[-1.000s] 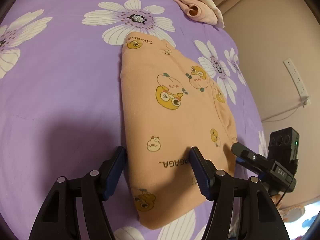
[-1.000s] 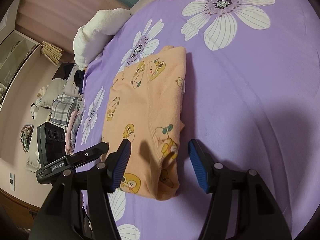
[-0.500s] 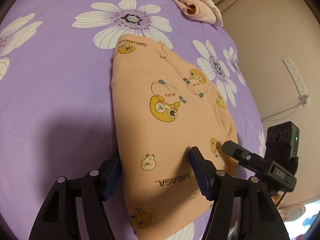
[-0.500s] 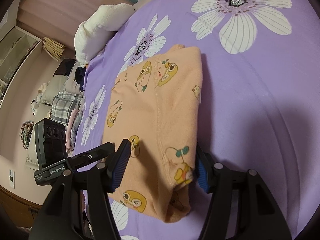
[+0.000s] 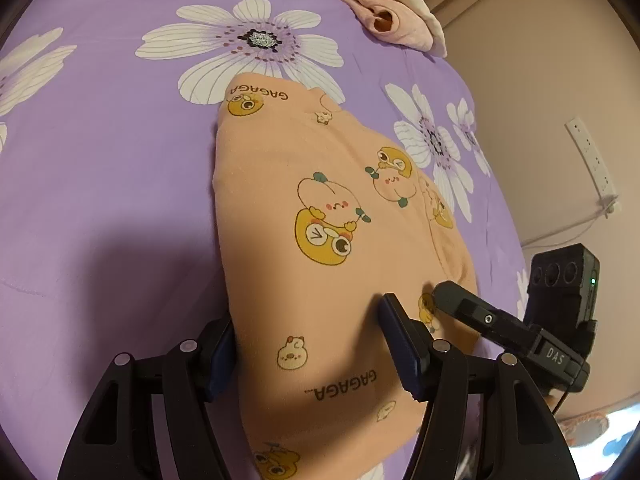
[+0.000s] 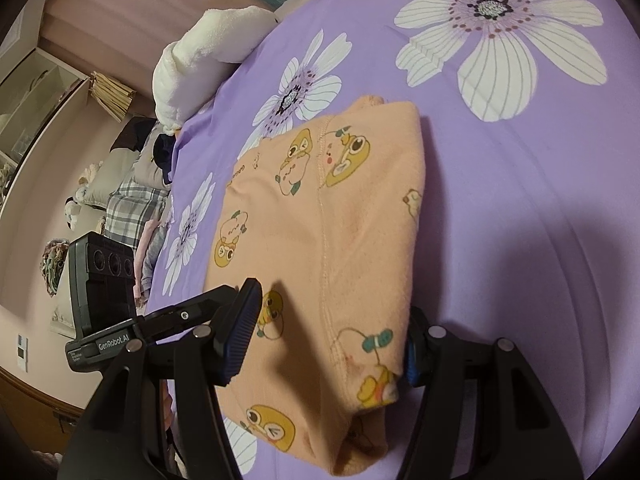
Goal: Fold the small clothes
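Purple flowered bed [image 5: 100,168] | we straddle the folded peach garment [image 5: 320,248] | left hand-held gripper [image 5: 312,344], right hand-held gripper [image 6: 328,336] both apart | probably gripping opposite edges for the next fold

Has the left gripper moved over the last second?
Yes. The left gripper has advanced along the orange garment, whose near corner now lies between its open fingers.

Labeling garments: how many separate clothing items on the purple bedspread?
2 visible. A folded peach cartoon-print garment sits between both open grippers; a rolled pale-pink garment lies at the bedspread's far edge. Others may be out of frame.
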Demonstrator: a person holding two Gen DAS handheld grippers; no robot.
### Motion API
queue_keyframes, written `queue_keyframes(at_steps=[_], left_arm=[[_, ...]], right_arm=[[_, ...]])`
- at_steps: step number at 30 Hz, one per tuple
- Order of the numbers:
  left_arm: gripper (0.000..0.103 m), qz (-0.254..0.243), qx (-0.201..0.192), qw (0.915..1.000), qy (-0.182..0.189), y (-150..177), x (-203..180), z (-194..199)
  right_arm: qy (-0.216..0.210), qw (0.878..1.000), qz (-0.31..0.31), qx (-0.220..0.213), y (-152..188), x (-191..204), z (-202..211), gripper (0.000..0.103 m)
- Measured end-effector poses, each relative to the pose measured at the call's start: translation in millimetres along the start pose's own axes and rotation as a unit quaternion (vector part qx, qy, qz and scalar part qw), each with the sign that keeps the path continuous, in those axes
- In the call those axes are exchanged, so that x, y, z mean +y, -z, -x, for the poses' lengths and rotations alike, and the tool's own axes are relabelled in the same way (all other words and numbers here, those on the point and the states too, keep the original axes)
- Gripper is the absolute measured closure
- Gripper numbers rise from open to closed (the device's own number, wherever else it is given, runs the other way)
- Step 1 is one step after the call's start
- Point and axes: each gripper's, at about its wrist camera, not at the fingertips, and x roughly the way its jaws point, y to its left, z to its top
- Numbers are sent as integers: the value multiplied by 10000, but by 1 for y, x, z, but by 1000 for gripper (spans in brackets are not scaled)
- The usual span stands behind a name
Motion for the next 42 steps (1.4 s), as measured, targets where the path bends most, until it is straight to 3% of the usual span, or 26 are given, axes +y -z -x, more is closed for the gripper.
queue_keyframes(at_steps=[21,42], left_arm=[[36,-171,-44,9996,-225,-7,-10,-12],[36,-306,-127,9986,-410,-4,-14,-11]], right_arm=[[711,9941,812,-63,-4,24,-18,46],[1162,9851,1227,-311,7,40,-13,65]])
